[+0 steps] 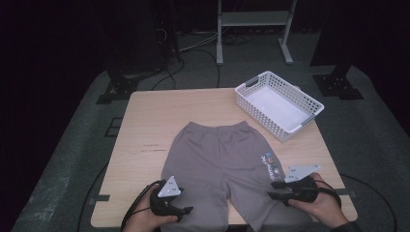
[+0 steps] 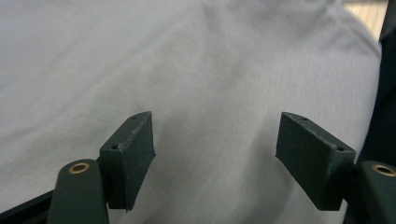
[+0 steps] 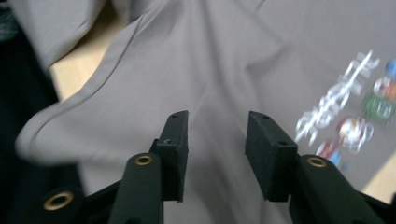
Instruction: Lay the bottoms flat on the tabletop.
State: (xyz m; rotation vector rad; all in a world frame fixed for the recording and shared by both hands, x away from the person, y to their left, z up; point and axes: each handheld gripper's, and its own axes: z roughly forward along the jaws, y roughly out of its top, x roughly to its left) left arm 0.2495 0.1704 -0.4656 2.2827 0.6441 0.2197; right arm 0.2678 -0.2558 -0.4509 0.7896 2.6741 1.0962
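Grey shorts (image 1: 220, 164) carry a small print in white, red, green and blue. The basket (image 1: 279, 104) is white, the desk (image 1: 145, 121) pale wood.

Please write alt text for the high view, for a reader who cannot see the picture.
Grey shorts lie flat on a wooden table, with a person's two hand-held tools at the leg ends: the left tool and the right tool, both open. An empty white basket stands at the table's far right corner.
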